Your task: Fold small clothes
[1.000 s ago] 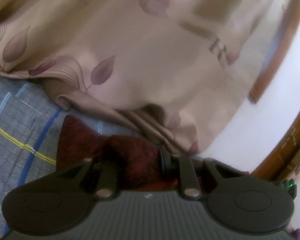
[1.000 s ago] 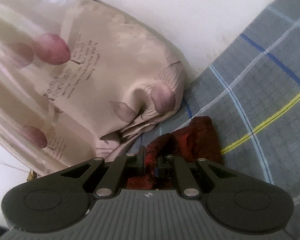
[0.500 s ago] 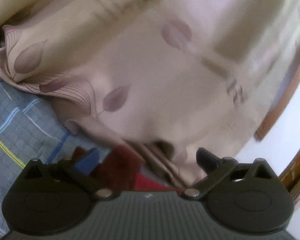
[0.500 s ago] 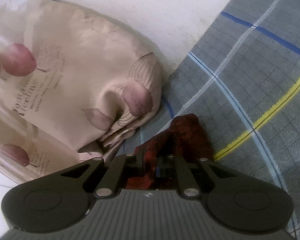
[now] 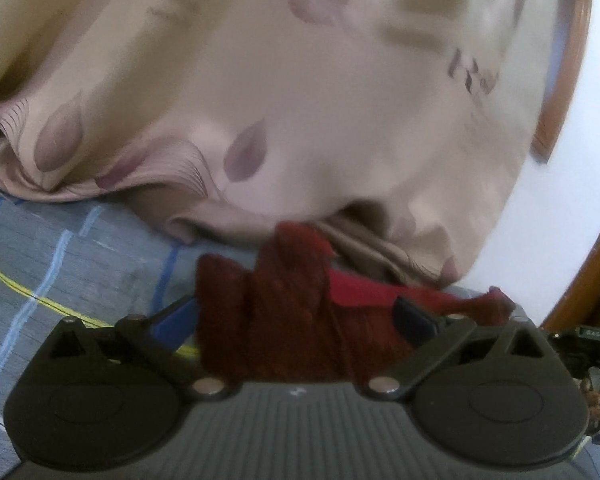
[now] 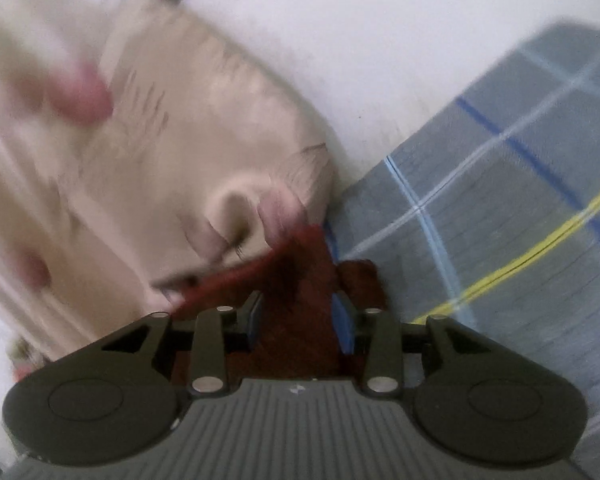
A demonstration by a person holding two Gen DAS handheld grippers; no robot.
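A small dark red garment (image 5: 292, 312) lies bunched on the grey plaid bedsheet (image 5: 60, 264), against a beige leaf-print curtain. My left gripper (image 5: 296, 316) is open wide, its blue-padded fingers on either side of the cloth. In the right wrist view the same red garment (image 6: 300, 280) sits between the fingers of my right gripper (image 6: 300, 316), which are parted with a gap around the cloth. The right view is motion-blurred.
The beige leaf-print curtain (image 5: 300, 100) hangs down onto the bed just behind the garment, also in the right wrist view (image 6: 140, 160). A white wall (image 6: 380, 40) and a wooden frame (image 5: 568, 60) lie beyond. Plaid sheet (image 6: 500, 220) stretches to the right.
My left gripper opened from shut on the garment and stays open. My right gripper, shut on the cloth until half a second ago, has now parted its fingers. The garment has dropped onto the sheet.
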